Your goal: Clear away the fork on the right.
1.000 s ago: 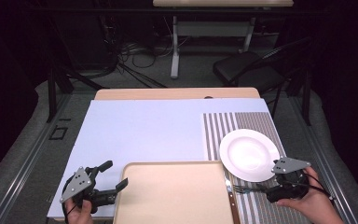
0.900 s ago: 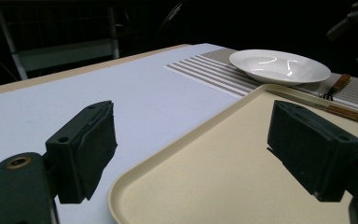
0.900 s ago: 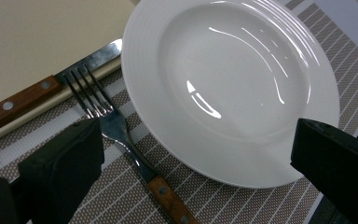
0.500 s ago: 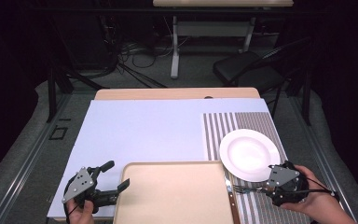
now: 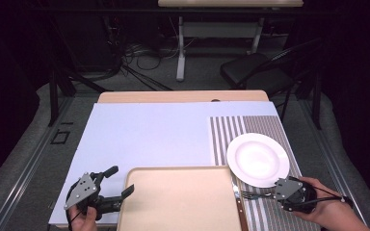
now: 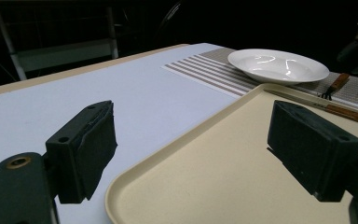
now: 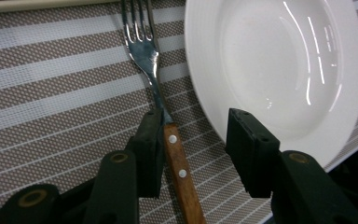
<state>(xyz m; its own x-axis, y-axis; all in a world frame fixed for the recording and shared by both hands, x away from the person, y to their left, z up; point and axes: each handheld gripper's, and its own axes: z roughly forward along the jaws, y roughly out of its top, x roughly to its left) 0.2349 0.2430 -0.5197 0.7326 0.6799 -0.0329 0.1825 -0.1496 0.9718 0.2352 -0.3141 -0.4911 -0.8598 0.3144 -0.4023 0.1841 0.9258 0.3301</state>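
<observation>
While the left gripper sits idle at the tabletop's near-left corner, its fingers spread wide with the corner of the beige tray lying under the gap between them, nothing there is at risk unless the hand drifts: a nudge would push the tray right, into the knife lying along its right edge.

The knife sits between the tray and the fork. Both have wooden handles and lie close together on the striped placemat, so a wide sweep of the right gripper could drag the knife too.

The fork is the thing in hand: flat on the placemat, tines toward the tray, just in front of the white plate. The right gripper straddles the handle and its fingers have just been closing. In the right gripper view one finger is already against the handle while the other is well clear of it, over the plate rim, so it isn't pinching yet.

Risks, as I judge them:
- Off-centre closure: the far finger may shove the fork sideways.
- The far finger could catch the plate rim, shifting the plate or blocking the close.
- The handle is thin and flat on the mat, so the pads may ride over it and the fork could pivot on lift.
</observation>
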